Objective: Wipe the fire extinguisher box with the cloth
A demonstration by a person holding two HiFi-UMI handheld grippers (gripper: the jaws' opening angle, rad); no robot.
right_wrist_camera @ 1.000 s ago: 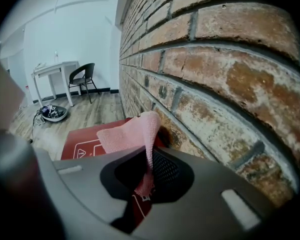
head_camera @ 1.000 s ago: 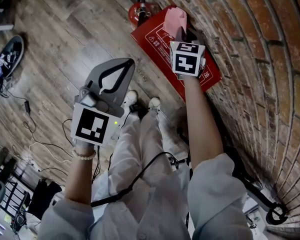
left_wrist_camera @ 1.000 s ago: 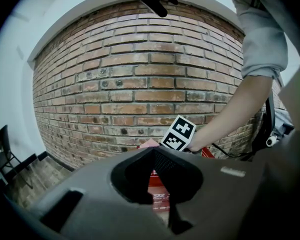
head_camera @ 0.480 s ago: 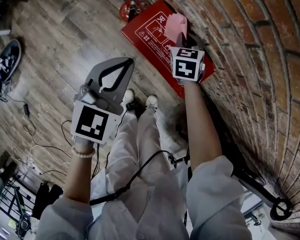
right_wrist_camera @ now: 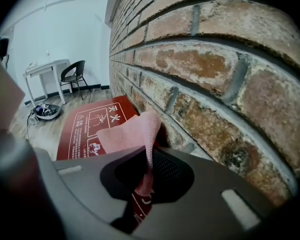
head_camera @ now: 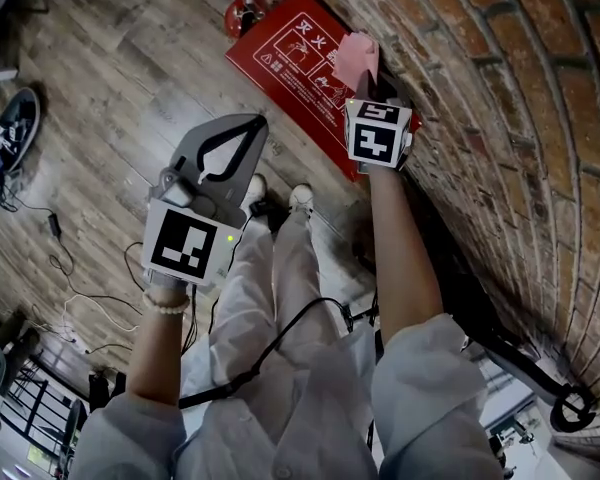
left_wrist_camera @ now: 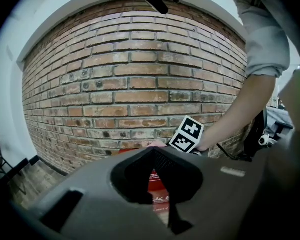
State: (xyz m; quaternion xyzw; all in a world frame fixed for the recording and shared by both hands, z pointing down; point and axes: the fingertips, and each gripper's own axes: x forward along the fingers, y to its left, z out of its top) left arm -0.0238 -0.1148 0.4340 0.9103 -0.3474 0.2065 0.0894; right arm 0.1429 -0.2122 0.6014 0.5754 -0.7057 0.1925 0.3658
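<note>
Just below the right gripper, clenched on the pink woven cloth, lies the flat red fire extinguisher box, lengthwise along the brick wall; the left gripper, closed empty, hangs farther away.

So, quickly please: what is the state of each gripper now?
Left gripper: closed, nothing between its jaws.
Right gripper: closed on the pink cloth.
</note>
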